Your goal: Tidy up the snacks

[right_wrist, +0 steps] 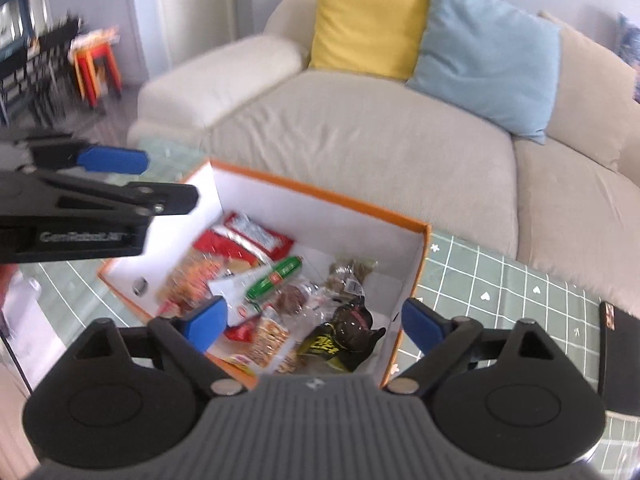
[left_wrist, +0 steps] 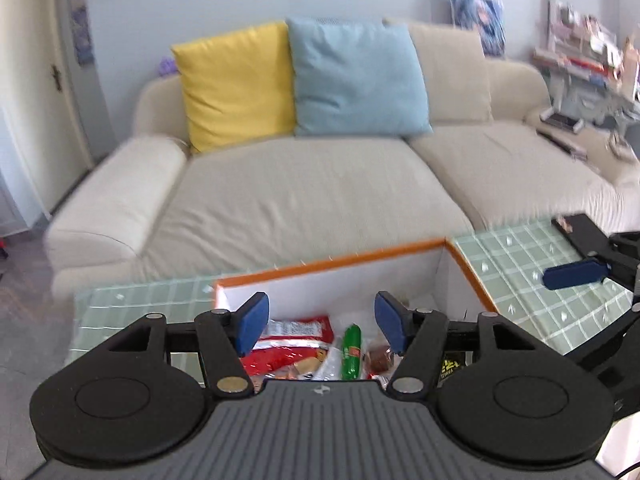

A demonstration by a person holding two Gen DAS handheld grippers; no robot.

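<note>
An orange-edged white box (right_wrist: 424, 248) (left_wrist: 332, 260) stands on the green tiled table and holds several snack packets. Among them are a red packet (right_wrist: 256, 236) (left_wrist: 296, 330), a green tube (right_wrist: 274, 278) (left_wrist: 352, 350) and a dark bag with yellow print (right_wrist: 344, 334). My left gripper (left_wrist: 322, 326) hangs above the box, open, with nothing between its blue pads. My right gripper (right_wrist: 316, 322) is also above the box, open wide and holding nothing. Each gripper shows at the edge of the other's view: the right gripper (left_wrist: 576, 274) and the left gripper (right_wrist: 116, 160).
A beige sofa (left_wrist: 304, 188) with a yellow cushion (left_wrist: 236, 84) and a light blue cushion (left_wrist: 356, 80) stands just behind the table (right_wrist: 516, 292). A black flat object (right_wrist: 618, 340) lies on the table to the right of the box. Red and orange stools (right_wrist: 96, 66) stand far left.
</note>
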